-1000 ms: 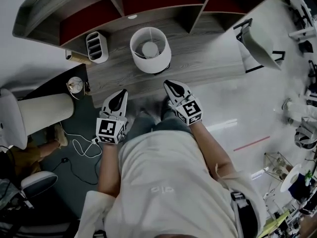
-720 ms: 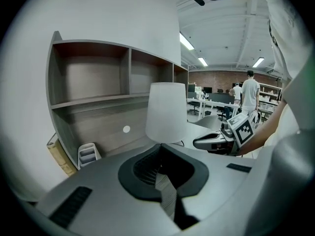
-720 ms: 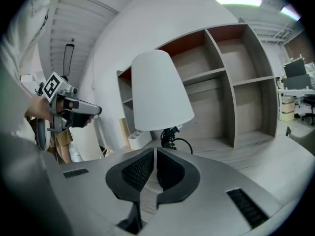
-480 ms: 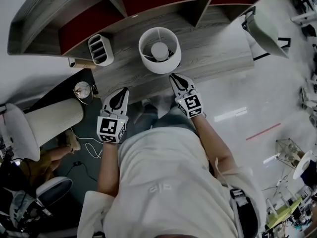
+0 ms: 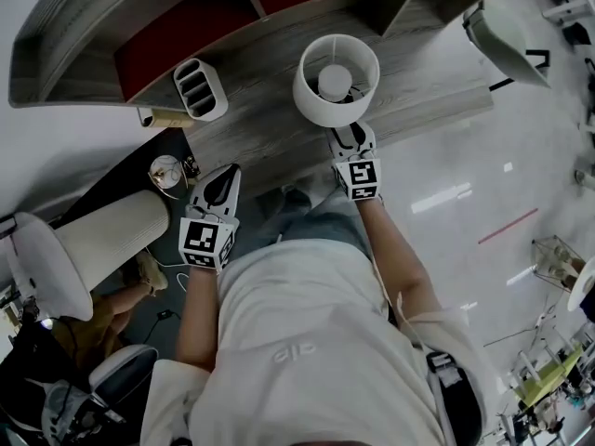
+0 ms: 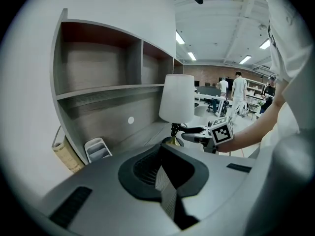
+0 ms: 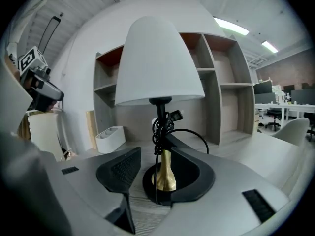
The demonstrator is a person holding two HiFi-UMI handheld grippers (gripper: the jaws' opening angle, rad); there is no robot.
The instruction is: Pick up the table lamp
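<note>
**A:** The grey wooden desk (image 5: 270, 110) and its shelf unit (image 5: 93, 35) fill the top of the head view. Where's the table lamp (image 5: 336, 80)?

**B:** It stands upright on that desk, at 1 o'clock from you.

**A:** What's changed?

**B:** A second ago your right gripper (image 5: 351, 137) was closed, short of the desk edge. Now it's under the white shade (image 7: 160, 63). Its jaws have just been opening and stand either side of the brass stem (image 7: 164, 173) without pressing it. Your left gripper (image 5: 224, 173), at its 8 o'clock, has its jaws together, empty.
</note>
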